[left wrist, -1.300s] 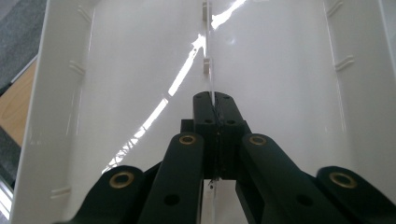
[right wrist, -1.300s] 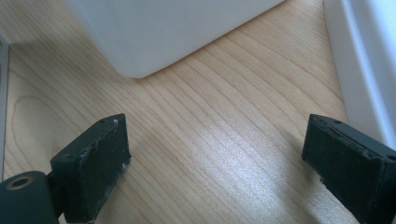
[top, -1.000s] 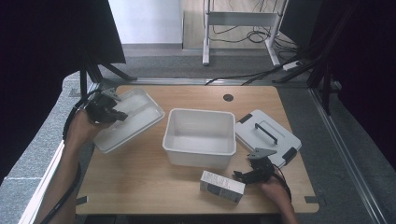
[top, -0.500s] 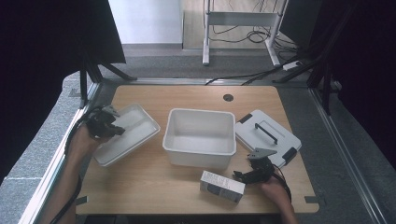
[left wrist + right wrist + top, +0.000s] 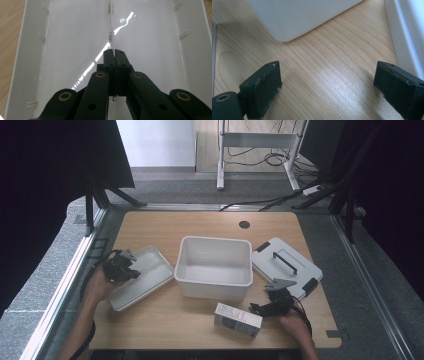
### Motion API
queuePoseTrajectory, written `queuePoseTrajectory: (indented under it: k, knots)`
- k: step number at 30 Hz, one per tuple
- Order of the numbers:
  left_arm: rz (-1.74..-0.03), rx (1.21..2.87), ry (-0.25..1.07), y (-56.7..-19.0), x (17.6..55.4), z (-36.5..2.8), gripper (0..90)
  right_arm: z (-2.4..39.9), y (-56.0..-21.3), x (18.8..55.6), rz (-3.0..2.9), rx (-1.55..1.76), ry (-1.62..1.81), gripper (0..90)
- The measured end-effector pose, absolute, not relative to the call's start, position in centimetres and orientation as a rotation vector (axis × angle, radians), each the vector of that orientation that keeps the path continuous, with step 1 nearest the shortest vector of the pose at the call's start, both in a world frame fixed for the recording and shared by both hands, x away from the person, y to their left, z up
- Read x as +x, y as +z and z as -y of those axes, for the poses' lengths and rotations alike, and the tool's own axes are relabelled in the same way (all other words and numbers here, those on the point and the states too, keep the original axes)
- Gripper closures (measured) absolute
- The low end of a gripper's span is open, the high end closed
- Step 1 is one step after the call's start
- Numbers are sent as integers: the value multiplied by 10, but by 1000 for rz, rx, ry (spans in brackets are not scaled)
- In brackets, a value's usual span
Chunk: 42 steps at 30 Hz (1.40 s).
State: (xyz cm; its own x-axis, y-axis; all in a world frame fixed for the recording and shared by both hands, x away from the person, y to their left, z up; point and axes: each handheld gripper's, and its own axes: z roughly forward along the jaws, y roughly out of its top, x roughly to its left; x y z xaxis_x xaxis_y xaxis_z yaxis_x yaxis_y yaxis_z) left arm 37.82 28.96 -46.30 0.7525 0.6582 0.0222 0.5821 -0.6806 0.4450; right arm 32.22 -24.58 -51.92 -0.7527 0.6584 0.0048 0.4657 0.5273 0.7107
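- Left gripper (image 5: 119,266): jaws closed on the thin centre divider of the white tray (image 5: 145,279). The left gripper view shows both pads pinching this rib (image 5: 111,37) from either side.
- White tray: shallow, two-compartment insert, located at 9 o'clock from the white bin (image 5: 214,266), with one corner next to the bin wall. Whether the tray rests fully flat on the table or hangs slightly tilted cannot be confirmed from the high view.
- Handling, tray: judged light, thin-walled and glossy. Expect flex under load and a slippery surface. The divider rib is a narrow hold, so the tray may pivot about the pads. A grip near the middle of the rib should keep it balanced.
- Right gripper (image 5: 272,307): jaws wide apart, holding nothing. It rests low over the table at 5 o'clock from the bin. The right gripper view shows bare wood between the pads (image 5: 263,86).
- Small carton (image 5: 238,319): lies flat just beside the right gripper, at 6 o'clock from the bin.
- Lid (image 5: 286,265): white, with a dark handle and latches, lies flat at 3 o'clock from the bin.
- Surface: light wood table (image 5: 165,227), smooth and level, with a cable port (image 5: 244,224) at 12 o'clock.
- Room: grey carpeted floor, dark curtains on both sides, a white desk frame and loose cables beyond the far edge.
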Motion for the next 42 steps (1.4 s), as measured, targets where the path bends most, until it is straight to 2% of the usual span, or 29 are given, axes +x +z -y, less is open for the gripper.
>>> queuePoseTrajectory:
  k: [7,13,17,25,33,40,42]
  knots:
    - [-949,2546,233,-482,376,-286,892,246,-519,322,-2505,944,1047,73]
    - [-959,2516,238,-483,373,-289,883,246,-519,322,-2509,943,1047,73]
    - [-967,2481,254,-479,370,-291,764,246,-519,323,-2510,943,1052,69]
    - [-989,2406,330,-465,356,-290,473,246,-515,324,-2543,946,1035,84]
    - [-966,2302,333,-456,334,-274,169,249,-500,323,-2557,935,1030,88]
    - [-905,2293,340,-456,311,-242,17,252,-471,321,-2563,933,1028,89]
    - [-875,2300,333,-461,303,-230,0,252,-462,319,-2574,929,1024,88]
